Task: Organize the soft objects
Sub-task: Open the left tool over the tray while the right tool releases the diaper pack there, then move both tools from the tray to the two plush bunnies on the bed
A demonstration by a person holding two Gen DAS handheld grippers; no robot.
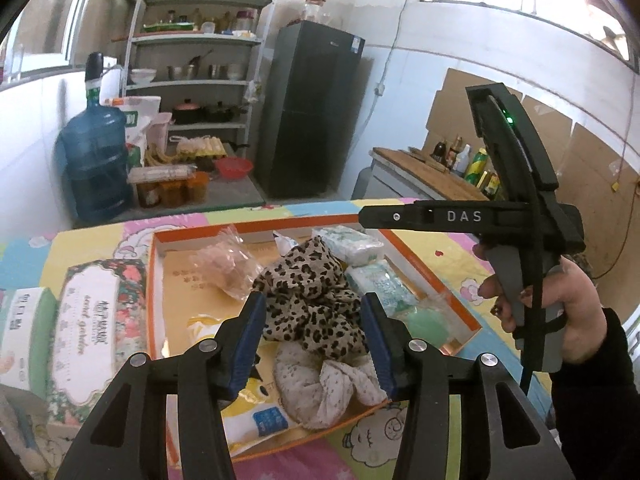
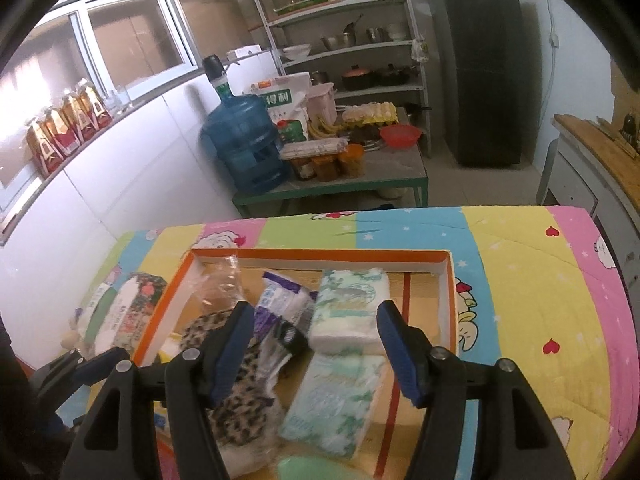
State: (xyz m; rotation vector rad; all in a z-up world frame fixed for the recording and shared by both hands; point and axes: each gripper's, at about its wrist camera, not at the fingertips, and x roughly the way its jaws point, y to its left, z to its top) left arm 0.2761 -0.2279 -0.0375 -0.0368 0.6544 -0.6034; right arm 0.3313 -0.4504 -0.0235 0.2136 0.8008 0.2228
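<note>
An orange-rimmed shallow box (image 1: 436, 276) (image 2: 316, 254) lies on a cartoon-print blanket and holds soft things. A leopard-print cloth (image 1: 316, 296) (image 2: 236, 404) lies in its middle over a pale dotted cloth (image 1: 320, 388). Two green-white tissue packs (image 2: 350, 308) (image 1: 348, 242) lie at the right, with a crinkled clear bag (image 1: 228, 264) and a purple-white packet (image 2: 280, 300). My left gripper (image 1: 316, 340) is open above the leopard cloth. My right gripper (image 2: 316, 354) is open above the tissue packs, and shows from the side in the left wrist view (image 1: 372, 216).
Two tissue boxes (image 1: 96, 316) lie left of the orange-rimmed box. A green round item (image 1: 426, 326) sits in its right corner. Beyond the blanket's far edge are a water jug (image 2: 244, 144), a shelf rack (image 2: 344, 40), a black fridge (image 2: 476, 68) and a counter (image 1: 432, 178).
</note>
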